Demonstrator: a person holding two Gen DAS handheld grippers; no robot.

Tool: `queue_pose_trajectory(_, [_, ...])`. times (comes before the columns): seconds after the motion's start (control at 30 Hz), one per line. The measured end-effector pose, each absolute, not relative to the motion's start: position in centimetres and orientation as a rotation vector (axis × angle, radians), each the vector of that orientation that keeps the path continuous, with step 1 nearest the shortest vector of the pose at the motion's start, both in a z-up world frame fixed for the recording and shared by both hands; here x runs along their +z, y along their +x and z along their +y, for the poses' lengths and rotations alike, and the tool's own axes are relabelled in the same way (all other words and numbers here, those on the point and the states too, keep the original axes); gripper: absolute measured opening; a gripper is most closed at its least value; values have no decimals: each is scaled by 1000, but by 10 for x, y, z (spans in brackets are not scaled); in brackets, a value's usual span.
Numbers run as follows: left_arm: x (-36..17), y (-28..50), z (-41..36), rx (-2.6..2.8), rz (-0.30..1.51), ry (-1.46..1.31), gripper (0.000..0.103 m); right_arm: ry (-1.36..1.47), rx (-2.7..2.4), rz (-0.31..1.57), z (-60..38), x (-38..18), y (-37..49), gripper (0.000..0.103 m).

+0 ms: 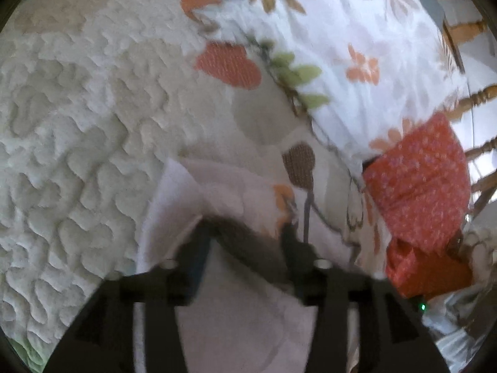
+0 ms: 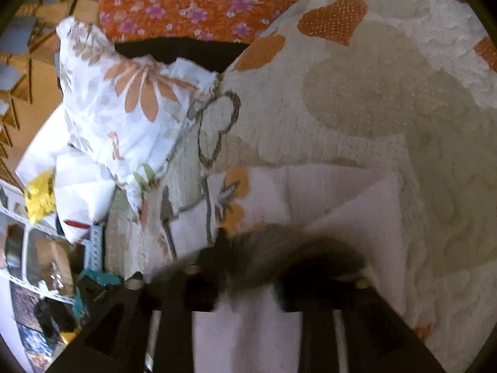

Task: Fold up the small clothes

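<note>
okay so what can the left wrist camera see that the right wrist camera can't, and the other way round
Only the left wrist view shows the wide stretch of plain cream quilting. Only the right wrist view shows the cluttered shelf and a yellow item beside the bed. Both show the pale pink garment under blurred, open jaws, the floral pillow, the orange flowered fabric and the wooden chair.

garment (image 1: pixel 248 317) | pale pink, small print | partly folded | lying on quilt

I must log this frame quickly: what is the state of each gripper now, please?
Left gripper: fingers apart, open, over the pale pink garment; no grip visible.
Right gripper: blurred; cannot tell.
</note>
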State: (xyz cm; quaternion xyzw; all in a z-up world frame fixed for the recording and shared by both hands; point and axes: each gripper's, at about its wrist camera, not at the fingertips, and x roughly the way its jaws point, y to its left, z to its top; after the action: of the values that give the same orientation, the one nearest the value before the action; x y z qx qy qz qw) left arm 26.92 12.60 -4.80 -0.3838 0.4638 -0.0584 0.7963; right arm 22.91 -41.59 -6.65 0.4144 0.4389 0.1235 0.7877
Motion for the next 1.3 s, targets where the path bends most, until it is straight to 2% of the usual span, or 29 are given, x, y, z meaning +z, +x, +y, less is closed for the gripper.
queue_pose_trajectory(0.1, [-43, 265, 134, -98, 969, -831, 55, 891, 218, 910, -426, -61, 230, 62])
queue_pose_trajectory(0.17, [-40, 261, 137, -76, 965, -814, 60, 899, 197, 903, -433, -60, 229, 62])
queue_pose_trajectory(0.57, [-23, 235, 149, -18, 995, -610, 64, 807, 127, 932, -443, -40, 203, 63])
queue_pose_trajectory(0.9, [-50, 212, 136, 25, 1145, -361, 65, 662, 144, 958, -425, -23, 177, 63])
queue_pose_trajectory(1.3, [-53, 177, 144, 54, 1153, -220, 65, 469, 100, 1141, -408, -60, 142, 62])
